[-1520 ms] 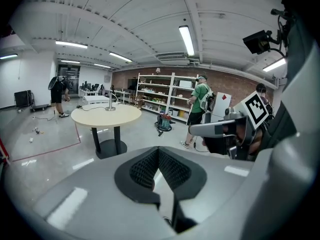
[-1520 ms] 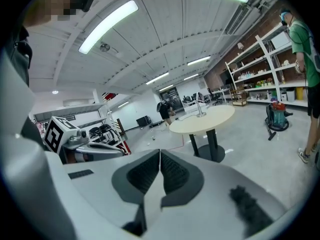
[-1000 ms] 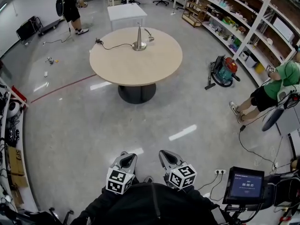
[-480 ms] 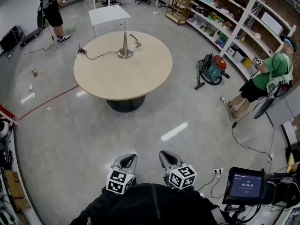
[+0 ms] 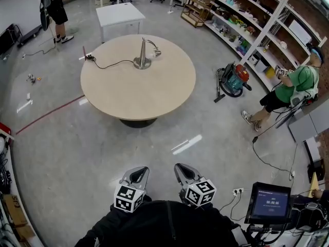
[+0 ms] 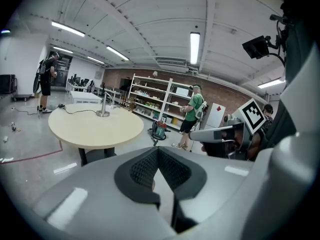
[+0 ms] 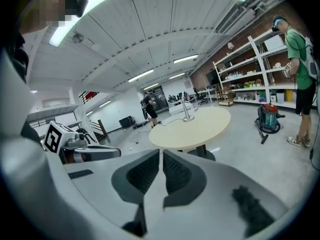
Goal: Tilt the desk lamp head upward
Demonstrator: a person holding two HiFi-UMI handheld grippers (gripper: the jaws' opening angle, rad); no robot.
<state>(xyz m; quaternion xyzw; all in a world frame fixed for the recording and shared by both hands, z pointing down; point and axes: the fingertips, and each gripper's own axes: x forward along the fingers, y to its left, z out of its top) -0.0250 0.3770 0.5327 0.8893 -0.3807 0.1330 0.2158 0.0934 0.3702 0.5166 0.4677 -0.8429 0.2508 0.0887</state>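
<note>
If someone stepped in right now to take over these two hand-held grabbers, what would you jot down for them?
Left gripper: fingers together, holding nothing, low near the wearer's body.
Right gripper: the same.
Silver cone-stemmed desk lamp: stands on the far part of the round beige table, black cord trailing off the left edge; its head droops to the right.
Done: nothing; lamp untouched, both grippers far from the table.
Left: walk up, take the lamp head, tilt it upward.

Silver desk lamp — upright at the round table's far side, head drooping rightward.
</note>
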